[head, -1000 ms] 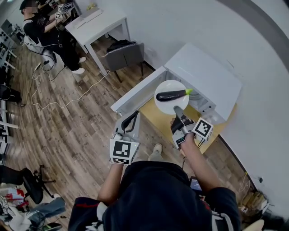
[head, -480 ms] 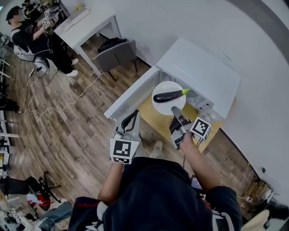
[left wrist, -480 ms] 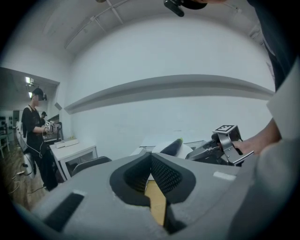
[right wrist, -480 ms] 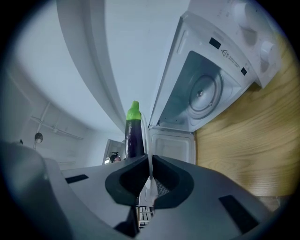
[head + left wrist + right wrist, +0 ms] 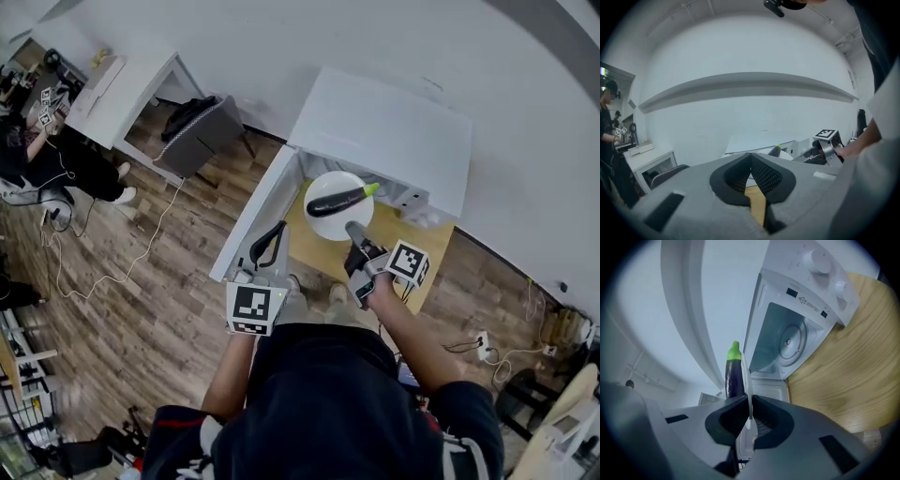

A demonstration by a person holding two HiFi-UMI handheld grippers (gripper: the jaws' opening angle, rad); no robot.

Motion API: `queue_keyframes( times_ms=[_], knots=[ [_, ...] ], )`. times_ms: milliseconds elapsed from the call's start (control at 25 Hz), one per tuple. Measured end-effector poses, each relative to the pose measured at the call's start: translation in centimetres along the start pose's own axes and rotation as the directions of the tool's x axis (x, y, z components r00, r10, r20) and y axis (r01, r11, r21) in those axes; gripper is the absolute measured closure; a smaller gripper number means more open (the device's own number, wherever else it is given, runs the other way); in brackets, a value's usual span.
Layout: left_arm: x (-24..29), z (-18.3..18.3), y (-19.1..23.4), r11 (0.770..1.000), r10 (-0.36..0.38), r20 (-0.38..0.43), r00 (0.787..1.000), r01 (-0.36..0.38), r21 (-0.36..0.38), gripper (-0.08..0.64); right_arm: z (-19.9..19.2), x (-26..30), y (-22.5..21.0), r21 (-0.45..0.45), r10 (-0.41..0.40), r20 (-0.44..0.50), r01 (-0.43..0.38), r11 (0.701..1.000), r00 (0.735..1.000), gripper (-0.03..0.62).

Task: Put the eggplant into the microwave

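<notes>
Round white plate (image 5: 333,181) pinched by right gripper (image 5: 352,230), left gripper (image 5: 275,236) closed empty; loose purple green-capped eggplant (image 5: 336,200) liable to roll off if tilted entering white microwave (image 5: 384,127).

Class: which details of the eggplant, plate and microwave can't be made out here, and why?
- Boxy white microwave cavity: head view, mostly hidden under its own top.
- Long purple eggplant with green stem: right gripper view, lower end behind the right gripper.
- Round white plate: left gripper view, mostly behind the left gripper body.
- Microwave label print: right gripper view, too small.
</notes>
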State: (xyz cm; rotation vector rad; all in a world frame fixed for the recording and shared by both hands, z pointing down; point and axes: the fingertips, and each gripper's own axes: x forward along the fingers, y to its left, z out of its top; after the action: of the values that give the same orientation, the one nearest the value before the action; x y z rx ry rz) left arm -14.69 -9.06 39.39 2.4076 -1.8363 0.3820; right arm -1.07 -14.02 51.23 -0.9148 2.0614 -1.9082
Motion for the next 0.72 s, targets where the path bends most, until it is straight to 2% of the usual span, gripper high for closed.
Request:
queue_keyframes(
  times_ms=[360, 600, 720],
  knots=[
    [3.6, -0.2, -0.4, 0.984, -0.176, -0.011, 0.984, 0.177, 0.027, 0.546, 0.3, -0.1, -2.7, 0.063, -0.059, 0.125, 0.052, 0.997, 0.99, 0.566],
    [5.1, -1.2, -1.1, 0.96, -0.278, -0.036, 0.96, 0.279, 0.036, 0.546, 0.0, 0.1, -4.5, 0.116, -0.089, 0.194, 0.068, 0.991, 0.977, 0.566],
    [5.6, -1.8, -1.6, 0.944, -0.324, -0.048, 0.945, 0.326, 0.039, 0.546, 0.0, 0.4, -5.0, 0.136, -0.077, 0.23, 0.046, 0.99, 0.97, 0.566]
  ],
)
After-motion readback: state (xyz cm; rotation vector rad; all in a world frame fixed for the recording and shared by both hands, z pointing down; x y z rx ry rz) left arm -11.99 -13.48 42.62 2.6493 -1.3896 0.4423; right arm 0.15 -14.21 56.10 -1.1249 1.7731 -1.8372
